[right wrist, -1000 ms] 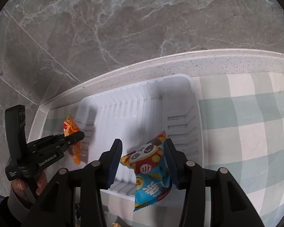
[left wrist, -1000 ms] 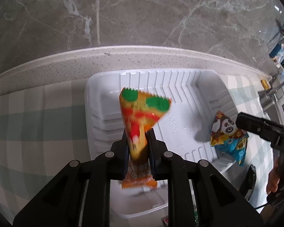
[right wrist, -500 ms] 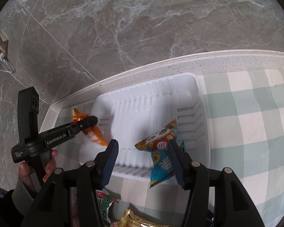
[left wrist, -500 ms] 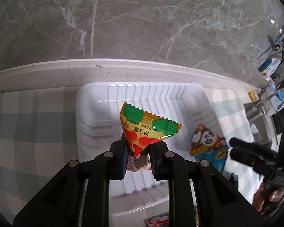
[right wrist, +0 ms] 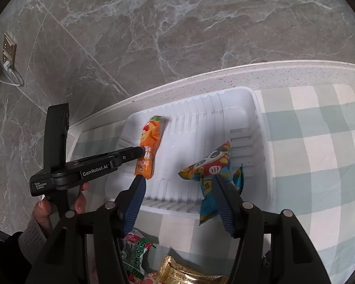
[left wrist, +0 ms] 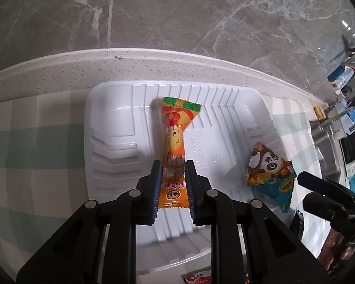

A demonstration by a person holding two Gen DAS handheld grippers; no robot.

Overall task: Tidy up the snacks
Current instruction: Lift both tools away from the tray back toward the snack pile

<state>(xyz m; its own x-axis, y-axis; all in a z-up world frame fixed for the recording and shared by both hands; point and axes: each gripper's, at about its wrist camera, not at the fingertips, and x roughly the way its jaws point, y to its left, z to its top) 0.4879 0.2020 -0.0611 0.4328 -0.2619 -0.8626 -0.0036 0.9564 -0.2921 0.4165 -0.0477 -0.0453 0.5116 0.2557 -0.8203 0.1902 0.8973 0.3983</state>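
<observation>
My left gripper (left wrist: 173, 172) is closed on the orange snack packet (left wrist: 175, 142), pinching its lower half; the packet stretches ahead of my fingers over the floor of the white tray (left wrist: 111, 127), its green-topped end toward the far wall. My right gripper (right wrist: 177, 189) stands wide, gripping nothing; the panda snack packet (right wrist: 213, 168) sits between its fingers, draped over the tray's near rim. Below my right gripper, near me, lie more snack packets (right wrist: 139, 255) on the checked cloth (right wrist: 319, 165).
</observation>
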